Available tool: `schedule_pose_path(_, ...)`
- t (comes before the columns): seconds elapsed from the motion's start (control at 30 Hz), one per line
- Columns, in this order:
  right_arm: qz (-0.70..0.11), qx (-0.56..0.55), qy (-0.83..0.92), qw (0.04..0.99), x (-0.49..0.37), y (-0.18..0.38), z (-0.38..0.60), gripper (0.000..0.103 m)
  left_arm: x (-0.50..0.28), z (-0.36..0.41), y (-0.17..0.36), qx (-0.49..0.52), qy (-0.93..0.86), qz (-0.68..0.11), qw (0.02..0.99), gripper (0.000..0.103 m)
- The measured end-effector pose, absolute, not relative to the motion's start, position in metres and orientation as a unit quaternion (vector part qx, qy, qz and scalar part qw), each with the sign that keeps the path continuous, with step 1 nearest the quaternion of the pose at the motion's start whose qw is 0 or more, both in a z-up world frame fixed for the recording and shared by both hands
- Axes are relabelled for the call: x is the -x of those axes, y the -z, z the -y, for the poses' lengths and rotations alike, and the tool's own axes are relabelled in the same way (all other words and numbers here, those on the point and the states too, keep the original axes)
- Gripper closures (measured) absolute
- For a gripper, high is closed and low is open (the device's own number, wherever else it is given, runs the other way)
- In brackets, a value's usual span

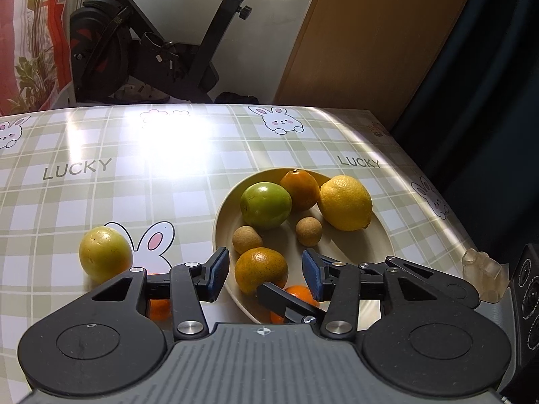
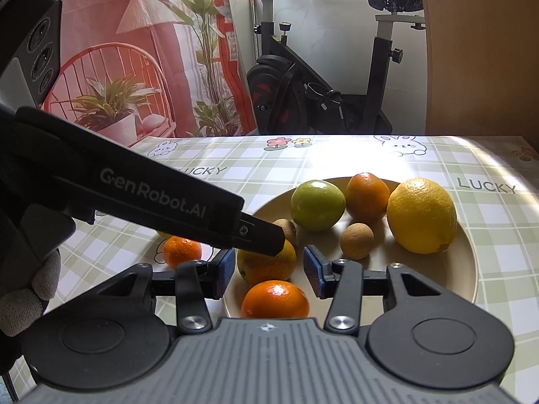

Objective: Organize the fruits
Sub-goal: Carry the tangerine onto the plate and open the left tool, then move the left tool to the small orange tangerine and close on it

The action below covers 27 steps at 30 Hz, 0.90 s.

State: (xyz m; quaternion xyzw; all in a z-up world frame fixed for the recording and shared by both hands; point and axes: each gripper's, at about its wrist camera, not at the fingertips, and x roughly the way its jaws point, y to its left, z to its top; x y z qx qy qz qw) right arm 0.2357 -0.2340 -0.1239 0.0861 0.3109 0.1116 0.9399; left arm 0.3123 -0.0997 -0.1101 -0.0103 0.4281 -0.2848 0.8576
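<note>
Fruits remaining off the plate (image 1: pixel 387 235) lie left of my left gripper (image 1: pixel 266 274), its jaws part-open and empty; yellow-green fruit (image 1: pixel 105 255) is nearest.

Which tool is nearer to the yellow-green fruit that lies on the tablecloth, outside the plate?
Left. The left tool has the yellow-green fruit just outside its left finger; the right tool is farther right, over the plate.
</note>
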Motion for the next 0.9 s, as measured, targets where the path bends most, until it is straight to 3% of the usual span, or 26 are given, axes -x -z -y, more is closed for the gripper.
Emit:
schedule_pose_path(0.4, -0.292, -0.089, -0.124, 0.944, -0.223, 0.115, 0.231, 0.055, -0.284, 0.026, 0.102, 0.051, 0.219, -0.382, 0.896, 0.053)
schedule_pose_path(0.9, -0.291, -0.056, -0.169, 0.940, -0.226, 0.112, 0.204, 0.055, -0.287, -0.016, 0.125, 0.108, 0.192, -0.406, 0.887, 0.053)
